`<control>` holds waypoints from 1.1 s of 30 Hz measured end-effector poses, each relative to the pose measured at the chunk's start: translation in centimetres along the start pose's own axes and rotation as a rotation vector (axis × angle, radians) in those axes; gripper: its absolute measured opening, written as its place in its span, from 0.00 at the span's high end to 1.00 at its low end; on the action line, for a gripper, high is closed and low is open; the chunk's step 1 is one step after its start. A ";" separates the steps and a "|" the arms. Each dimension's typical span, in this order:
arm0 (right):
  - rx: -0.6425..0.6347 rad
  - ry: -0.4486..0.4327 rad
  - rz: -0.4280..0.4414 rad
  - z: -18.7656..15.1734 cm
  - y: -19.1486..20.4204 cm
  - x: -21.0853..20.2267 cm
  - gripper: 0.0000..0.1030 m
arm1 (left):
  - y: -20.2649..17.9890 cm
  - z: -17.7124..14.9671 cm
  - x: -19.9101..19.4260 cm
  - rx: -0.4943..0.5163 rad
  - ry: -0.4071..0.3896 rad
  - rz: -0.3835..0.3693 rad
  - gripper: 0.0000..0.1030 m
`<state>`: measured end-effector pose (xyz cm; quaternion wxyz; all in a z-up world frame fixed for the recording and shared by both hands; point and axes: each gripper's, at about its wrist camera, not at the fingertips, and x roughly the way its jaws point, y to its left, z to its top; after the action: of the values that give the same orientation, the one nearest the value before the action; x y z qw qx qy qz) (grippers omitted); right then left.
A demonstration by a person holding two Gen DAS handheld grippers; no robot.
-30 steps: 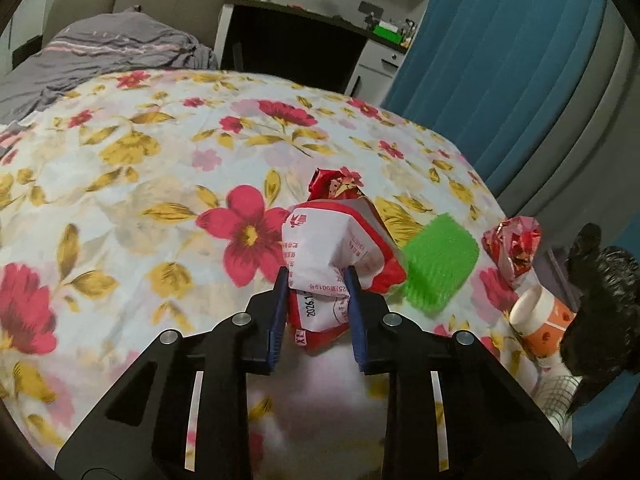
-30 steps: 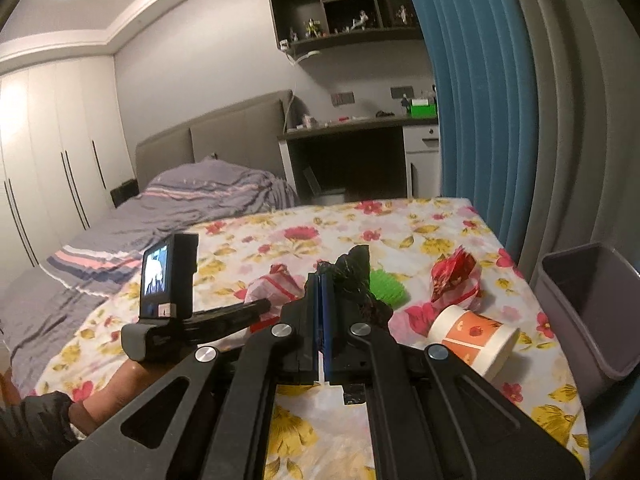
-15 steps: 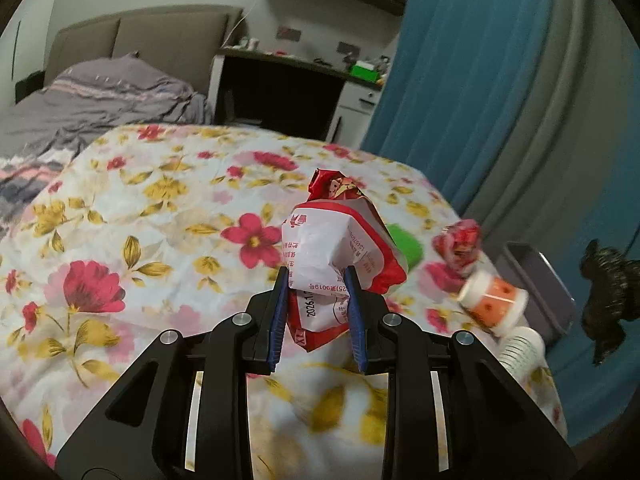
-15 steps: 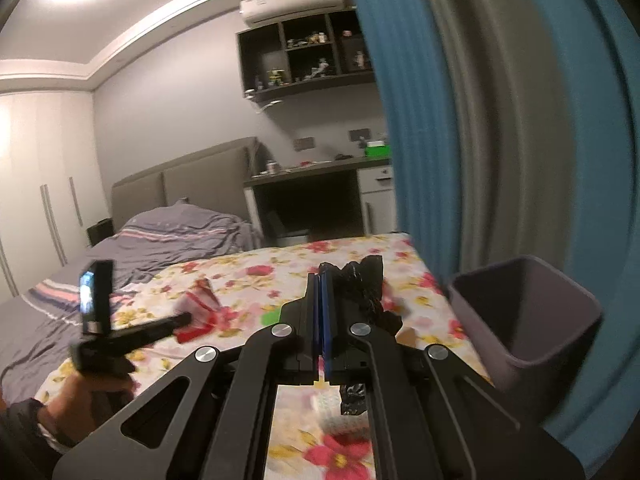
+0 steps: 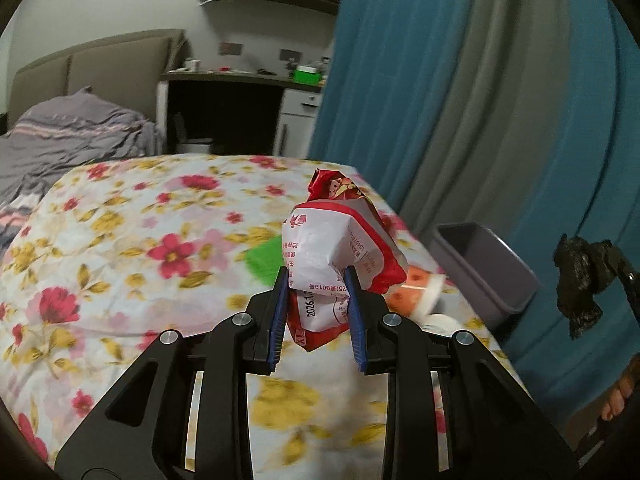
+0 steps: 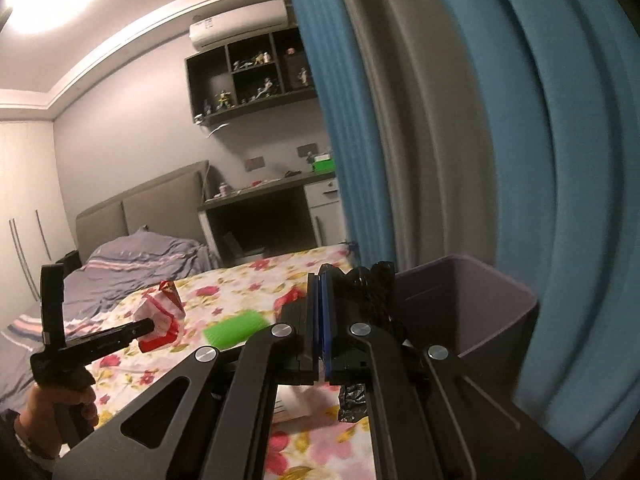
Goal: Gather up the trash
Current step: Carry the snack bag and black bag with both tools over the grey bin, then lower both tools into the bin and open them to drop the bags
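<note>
My left gripper (image 5: 318, 280) is shut on a crumpled red and white snack wrapper (image 5: 336, 248) and holds it above the floral bedspread (image 5: 140, 248); it also shows in the right wrist view (image 6: 158, 316). My right gripper (image 6: 320, 280) is shut on a crumpled black plastic bag (image 6: 370, 292), beside the rim of the grey trash bin (image 6: 472, 312). From the left wrist view the black bag (image 5: 580, 276) hangs right of the bin (image 5: 484, 264).
On the bed lie a green brush-like block (image 6: 234, 326), an orange and white cup (image 5: 412, 290) on its side, a white container (image 5: 440, 322) and another red wrapper (image 6: 290, 298). Blue and grey curtains (image 5: 460, 100) stand behind the bin. A bare foot (image 5: 618, 396) shows at lower right.
Both grippers have risen and swung right toward the bin with their loads. The bin now fills more of the right wrist view; the bed has dropped lower.
</note>
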<state>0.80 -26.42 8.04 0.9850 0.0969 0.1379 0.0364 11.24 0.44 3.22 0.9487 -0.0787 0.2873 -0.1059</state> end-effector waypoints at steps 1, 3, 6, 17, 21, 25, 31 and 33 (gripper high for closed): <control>-0.002 -0.003 -0.010 0.1 -0.5 0.1 0.98 | -0.8 0.1 0.2 0.011 0.000 -0.010 0.74; -0.002 -0.005 -0.032 0.4 -1.5 0.5 0.98 | -2.9 0.4 0.8 0.033 0.005 -0.040 0.74; 0.005 0.008 -0.056 0.6 -2.9 1.3 0.98 | -6.0 1.0 2.2 0.077 0.010 -0.079 0.74; 0.030 0.039 -0.118 0.5 -7.1 5.7 0.98 | -16.8 3.0 8.5 0.161 0.057 -0.204 0.74; 0.028 0.055 -0.121 0.3 -8.3 7.1 0.98 | -19.3 3.1 11.6 0.181 0.091 -0.217 0.74; 0.024 0.071 -0.122 0.0 -9.1 8.4 0.98 | -20.9 3.0 14.2 0.205 0.118 -0.206 0.74; 0.028 0.093 -0.121 -0.5 -10.2 9.9 0.98 | -22.0 2.8 17.1 0.198 0.170 -0.214 0.74; 0.029 0.103 -0.122 -0.8 -10.5 10.5 0.98 | -22.4 2.7 17.8 0.200 0.180 -0.213 0.74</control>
<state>11.09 -35.56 2.42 0.9755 0.1007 0.1945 -0.0209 23.74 -25.28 0.77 0.9057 -0.0043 0.3491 -0.2406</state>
